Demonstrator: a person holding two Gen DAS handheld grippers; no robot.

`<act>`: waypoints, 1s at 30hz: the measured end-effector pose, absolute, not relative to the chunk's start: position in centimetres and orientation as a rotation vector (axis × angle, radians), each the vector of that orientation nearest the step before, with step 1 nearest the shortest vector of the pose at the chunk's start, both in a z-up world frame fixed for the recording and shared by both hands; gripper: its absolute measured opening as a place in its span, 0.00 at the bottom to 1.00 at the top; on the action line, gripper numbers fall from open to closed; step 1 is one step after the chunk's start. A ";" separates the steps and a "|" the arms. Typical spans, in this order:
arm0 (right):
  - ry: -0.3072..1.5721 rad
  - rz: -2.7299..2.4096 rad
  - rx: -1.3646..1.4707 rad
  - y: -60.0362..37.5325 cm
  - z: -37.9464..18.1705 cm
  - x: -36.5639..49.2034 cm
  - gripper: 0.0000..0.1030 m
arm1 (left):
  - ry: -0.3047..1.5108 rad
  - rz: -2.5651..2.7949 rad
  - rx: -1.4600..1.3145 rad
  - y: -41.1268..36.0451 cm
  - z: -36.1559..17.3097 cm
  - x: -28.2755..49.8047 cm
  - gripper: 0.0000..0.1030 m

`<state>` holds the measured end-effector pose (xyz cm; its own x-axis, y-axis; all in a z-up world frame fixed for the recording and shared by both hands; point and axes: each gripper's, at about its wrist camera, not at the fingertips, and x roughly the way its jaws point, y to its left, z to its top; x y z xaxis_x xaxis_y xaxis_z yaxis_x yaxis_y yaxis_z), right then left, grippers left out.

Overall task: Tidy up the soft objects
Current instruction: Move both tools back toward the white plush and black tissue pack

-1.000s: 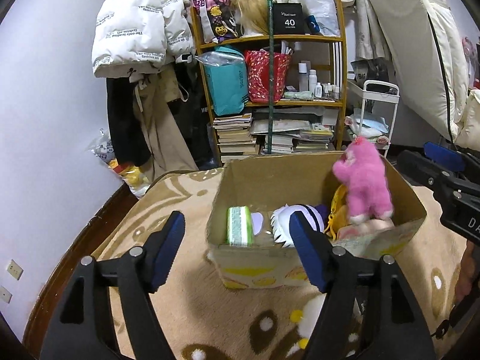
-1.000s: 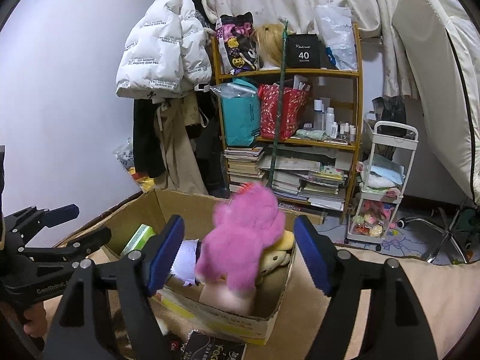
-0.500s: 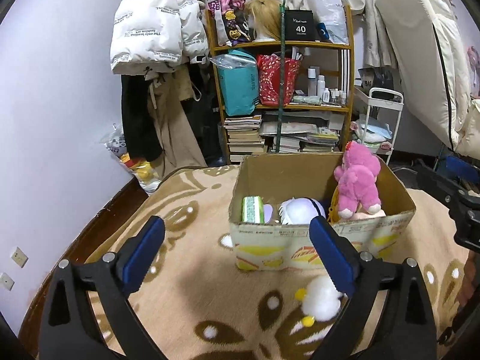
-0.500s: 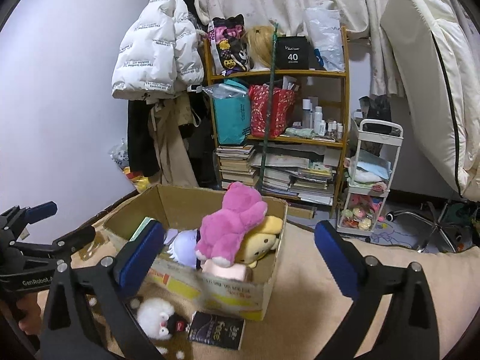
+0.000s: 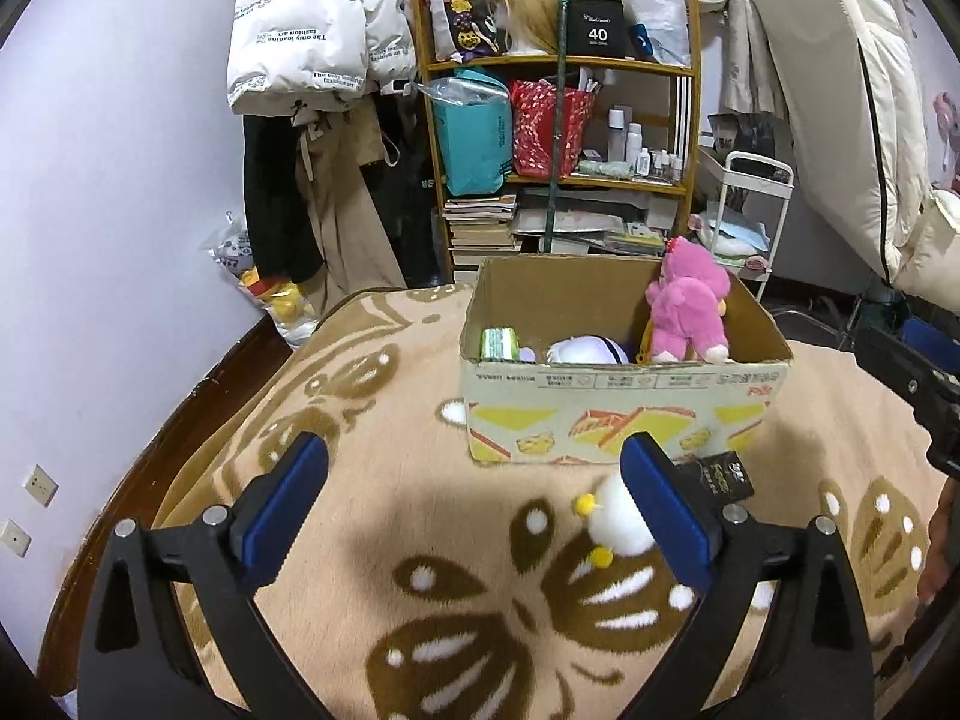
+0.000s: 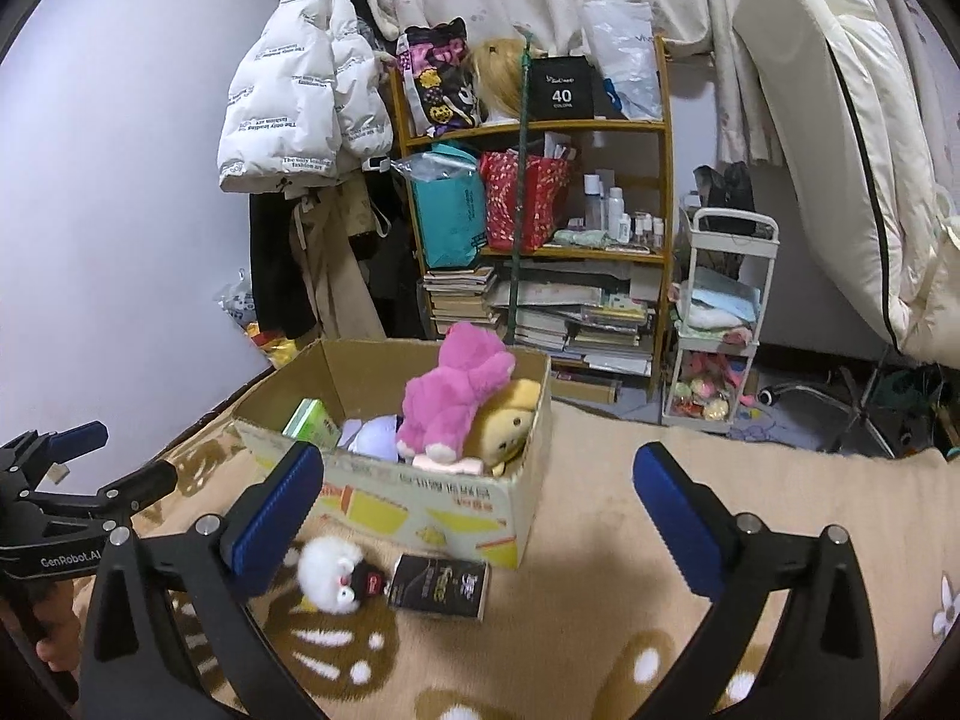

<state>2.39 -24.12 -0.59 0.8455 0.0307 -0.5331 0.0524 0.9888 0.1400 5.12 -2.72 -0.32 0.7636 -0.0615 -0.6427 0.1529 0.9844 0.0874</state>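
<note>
While both grippers hang above the tan patterned blanket (image 5: 420, 540), the cardboard box (image 5: 618, 414) serves as the landmark for everything else. Inside the box, a pink plush toy (image 6: 450, 402) lies on top toward its right end, draped over a yellow plush (image 6: 510, 420); a white-and-lavender plush (image 6: 372, 438) sits left of the pink one, and a green packet (image 6: 312, 420) stands at the box's left end. In front of the box on the blanket lies a small white fluffy toy (image 6: 330, 570), with a black packet (image 6: 438, 588) just beside it, nearer the box's right corner. The left gripper (image 5: 474, 510) has just been opening; its blue pads are spread wide with nothing between them, well short of the box. The right gripper (image 6: 480, 510) has likewise just been opening, fingers fully spread and empty. Behind the box stands a wooden shelf (image 6: 534, 252), and a white puffer jacket (image 6: 294, 114) hangs to the shelf's left.
</note>
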 end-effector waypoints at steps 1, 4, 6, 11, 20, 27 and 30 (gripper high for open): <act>0.568 -0.013 0.157 -24.2 -0.6 2.1 1.00 | 0.694 -0.119 0.135 -2.7 -0.2 4.9 0.94; 0.576 -0.016 0.159 -24.1 -0.7 1.3 1.00 | 0.697 -0.121 0.134 -2.6 -0.1 4.1 0.94; 0.574 -0.020 0.156 -24.0 -0.5 0.9 1.00 | 0.701 -0.121 0.137 -2.5 -0.1 3.7 0.94; 0.572 -0.026 0.156 -23.8 -0.4 0.4 1.00 | 0.712 -0.125 0.133 -2.5 -0.1 3.1 0.94; 0.599 -0.027 0.138 -23.7 -0.9 1.0 1.00 | 0.748 -0.137 0.142 -2.9 -1.1 3.9 0.94; 0.633 -0.024 0.147 -23.7 -2.2 2.7 1.00 | 0.754 -0.104 0.121 -3.1 -2.0 5.2 0.94; 0.643 -0.025 0.147 -23.7 -2.8 3.4 1.00 | 0.774 -0.102 0.119 -3.4 -2.6 6.1 0.94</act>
<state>3.43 -23.68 -2.81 0.8006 0.0225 -0.5988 0.0686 0.9893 0.1288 6.09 -3.39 -2.61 0.7106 -0.0478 -0.7020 0.1355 0.9883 0.0698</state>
